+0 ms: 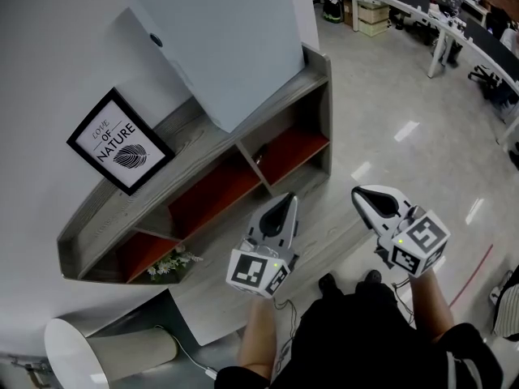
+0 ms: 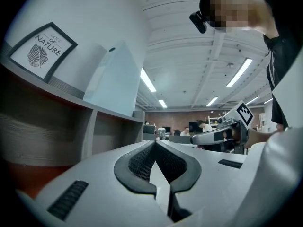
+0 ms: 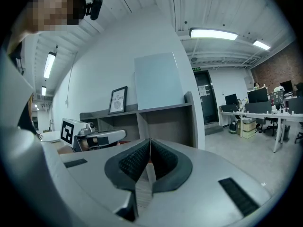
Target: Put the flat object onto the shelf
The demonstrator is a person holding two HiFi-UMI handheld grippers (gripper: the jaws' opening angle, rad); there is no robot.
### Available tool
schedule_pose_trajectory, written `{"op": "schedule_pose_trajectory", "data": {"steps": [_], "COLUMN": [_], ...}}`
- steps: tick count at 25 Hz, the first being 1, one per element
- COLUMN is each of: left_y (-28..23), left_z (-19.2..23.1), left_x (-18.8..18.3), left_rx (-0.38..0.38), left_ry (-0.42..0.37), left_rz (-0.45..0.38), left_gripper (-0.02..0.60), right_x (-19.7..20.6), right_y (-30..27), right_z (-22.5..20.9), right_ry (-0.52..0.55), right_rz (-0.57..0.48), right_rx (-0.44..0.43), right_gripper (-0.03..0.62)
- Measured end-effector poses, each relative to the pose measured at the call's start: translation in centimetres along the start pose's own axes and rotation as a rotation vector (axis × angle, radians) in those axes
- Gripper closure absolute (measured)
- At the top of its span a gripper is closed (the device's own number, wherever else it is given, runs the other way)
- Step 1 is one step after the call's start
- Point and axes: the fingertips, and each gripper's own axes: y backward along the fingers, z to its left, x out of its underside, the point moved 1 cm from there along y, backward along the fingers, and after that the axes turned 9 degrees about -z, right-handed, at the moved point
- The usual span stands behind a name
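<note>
flat object [image 1: 227, 39] is in neither grip: left gripper [image 1: 283, 207] and right gripper [image 1: 366, 196] are each closed on nothing, and it stands on the shelf [image 1: 207, 140] top ahead and above them, so pull back level without brushing it.

Shelf [image 1: 182, 132]: grey wood-grain, with red-orange compartments [image 1: 215, 197].
Panel [image 1: 227, 39]: plain pale blue-white.
Print [image 1: 120, 141]: black frame, white ground, black lettering and leaf.
Left gripper [image 1: 285, 201] and right gripper [image 1: 365, 194]: light grey shells, black cross-hatched pads [image 2: 142, 161].
Cubes [image 1: 258, 271]: black-and-white square markers.
Plant [image 1: 172, 262]: green with white flowers.
Floor [image 1: 381, 120]: glossy light grey, with one red line [image 1: 474, 270].
</note>
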Motion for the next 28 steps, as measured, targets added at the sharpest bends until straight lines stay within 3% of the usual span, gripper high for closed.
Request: {"op": "schedule_pose_trajectory", "data": {"steps": [7,14,28], "left_y": [0.7,2.2,5.5], "left_z": [-0.9,-2.9,-14.3], "left_x": [1.0,1.4,1.0], "left_rx": [0.019,-0.012,-0.073], "left_ry": [-0.003,0.034,0.017], "left_rz": [0.021,0.037,0.049], "left_gripper": [0.568,0.568,0.568], "right_x": [0.5,0.4,0.6], "right_y": [0.8,2.8,13.1], "right_z": [0.2,1.1,2.6], "right_ry": [0.006,0.004,-0.018], "right_rz": [0.015,0.001,-0.011], "right_rx": [0.014,0.005,-0.063], "right_gripper": [0.582,0.582,0.582]}}
